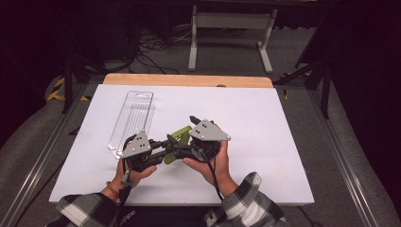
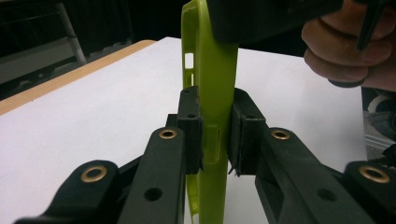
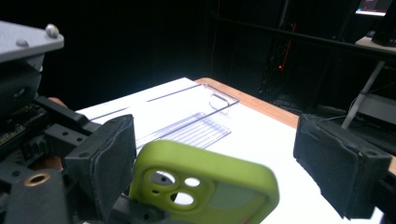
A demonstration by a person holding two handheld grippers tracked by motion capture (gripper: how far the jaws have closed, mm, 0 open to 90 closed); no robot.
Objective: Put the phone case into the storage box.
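Now the left hand-held gripper clamps the green phone case edge-on above the counter, presumably presenting it; the right hand-held gripper gapes wide around its camera end, clear packaging at ten o'clock.

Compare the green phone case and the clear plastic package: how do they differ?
The phone case is solid green; the plastic package is see-through. The phone case is lifted off the table, pinched between the left gripper fingers; the plastic package lies flat on the white table, open and untouched. The right gripper is open around the case.
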